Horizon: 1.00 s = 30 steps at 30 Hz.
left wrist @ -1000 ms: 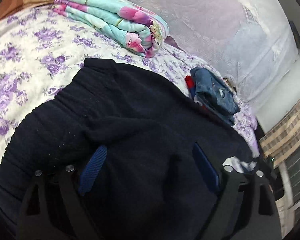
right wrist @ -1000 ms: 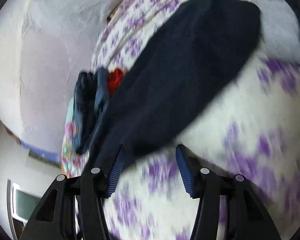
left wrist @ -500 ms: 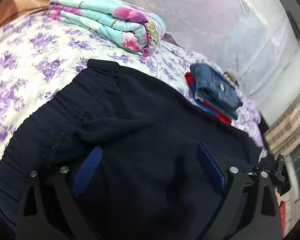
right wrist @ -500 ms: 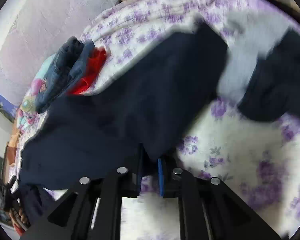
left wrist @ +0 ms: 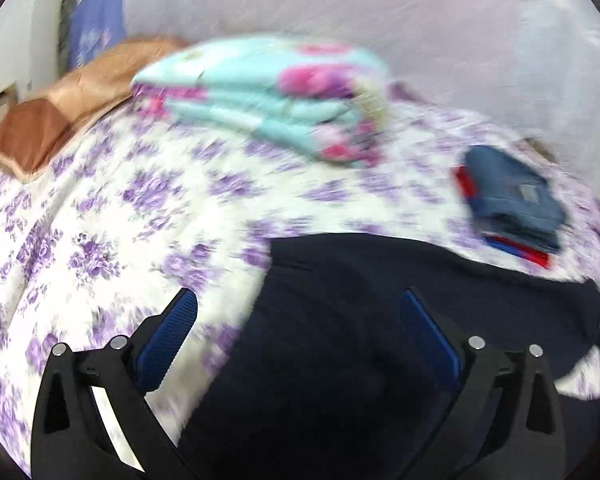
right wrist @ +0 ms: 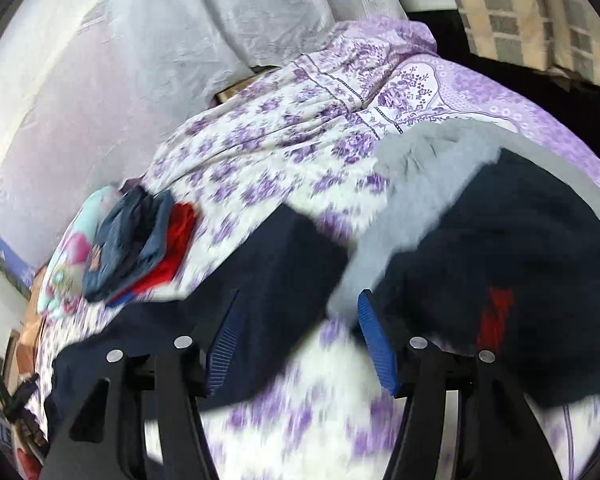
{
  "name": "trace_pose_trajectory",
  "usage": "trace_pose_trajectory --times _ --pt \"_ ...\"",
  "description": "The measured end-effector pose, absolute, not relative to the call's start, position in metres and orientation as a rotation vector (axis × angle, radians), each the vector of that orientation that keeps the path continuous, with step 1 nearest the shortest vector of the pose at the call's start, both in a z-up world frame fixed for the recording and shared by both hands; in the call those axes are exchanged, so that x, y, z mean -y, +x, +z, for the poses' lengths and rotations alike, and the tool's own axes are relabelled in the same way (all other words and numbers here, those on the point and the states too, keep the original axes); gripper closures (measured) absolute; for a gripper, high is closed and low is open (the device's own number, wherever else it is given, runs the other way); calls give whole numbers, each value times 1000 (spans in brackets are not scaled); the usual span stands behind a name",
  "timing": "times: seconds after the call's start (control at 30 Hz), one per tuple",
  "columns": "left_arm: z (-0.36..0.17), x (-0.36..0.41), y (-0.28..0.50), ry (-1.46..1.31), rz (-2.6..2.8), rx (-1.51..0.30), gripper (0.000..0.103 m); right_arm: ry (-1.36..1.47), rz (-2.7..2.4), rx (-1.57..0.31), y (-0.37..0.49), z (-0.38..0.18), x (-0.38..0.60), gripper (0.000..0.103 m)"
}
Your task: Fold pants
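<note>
Now both grippers stand clear of the cloth. Half a second ago the right gripper point(right wrist: 296, 336) was pinched on the near edge of the dark navy pants point(left wrist: 380, 320); its jaws are opening, and only the bedsheet point(right wrist: 300, 420) shows between the blue pads. The left gripper point(left wrist: 300, 328) was spread over the waistband a second ago; its jaws are opening to near their widest, one pad over the sheet, the other over the dark fabric, neither pressing it. Judged from this, a fold has just been laid and released.

The pants lie flat on the purple-flowered bed, close under both cameras. They appear doubled over, edges roughly straight, though blur hides the creases. In the right view a separate dark garment with a grey lining point(right wrist: 420, 200) lies just beside them.

Farther off rests a folded stack of jeans and red clothing point(left wrist: 512, 208), then a folded floral quilt point(left wrist: 268, 96).
</note>
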<state>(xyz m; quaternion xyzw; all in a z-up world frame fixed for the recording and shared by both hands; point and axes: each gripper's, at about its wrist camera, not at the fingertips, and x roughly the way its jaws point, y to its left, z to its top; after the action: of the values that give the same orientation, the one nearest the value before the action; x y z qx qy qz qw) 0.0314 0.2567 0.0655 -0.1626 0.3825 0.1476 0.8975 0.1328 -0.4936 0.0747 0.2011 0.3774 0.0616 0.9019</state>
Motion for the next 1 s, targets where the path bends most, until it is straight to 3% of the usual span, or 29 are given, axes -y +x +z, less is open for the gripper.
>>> trace_pose_trajectory --times 0.07,0.13,0.17,0.2,0.23,0.3,0.43,0.5,0.6,0.7,0.83,1.0 --pt "44 -276 51 -472 254 -865 5 433 108 -800 166 68 494 43" --pt "21 -285 67 -623 150 -905 5 435 114 -831 193 57 488 30" --pt "19 -284 70 -620 159 -901 5 416 110 -867 206 48 485 30" --pt "20 -279 75 -570 180 -886 5 396 96 -898 215 38 480 36" --pt "20 -275 78 -545 173 -888 5 375 88 -915 221 28 471 65" --pt "22 -263 85 -459 192 -886 6 312 126 -900 215 25 454 88" --pt "26 -260 85 -407 233 -856 44 270 117 -812 179 54 455 91" --pt "27 -269 84 -448 230 -837 50 249 79 -820 168 68 476 89" --pt "23 -274 88 -481 221 -837 51 144 21 -954 177 49 483 44" --pt "22 -274 87 -487 217 -836 48 152 -11 -924 169 57 483 44" --pt "24 -274 85 -494 192 -813 38 166 6 -717 152 101 468 43" --pt "22 -269 85 -467 190 -823 32 -49 -51 -897 212 68 439 43"
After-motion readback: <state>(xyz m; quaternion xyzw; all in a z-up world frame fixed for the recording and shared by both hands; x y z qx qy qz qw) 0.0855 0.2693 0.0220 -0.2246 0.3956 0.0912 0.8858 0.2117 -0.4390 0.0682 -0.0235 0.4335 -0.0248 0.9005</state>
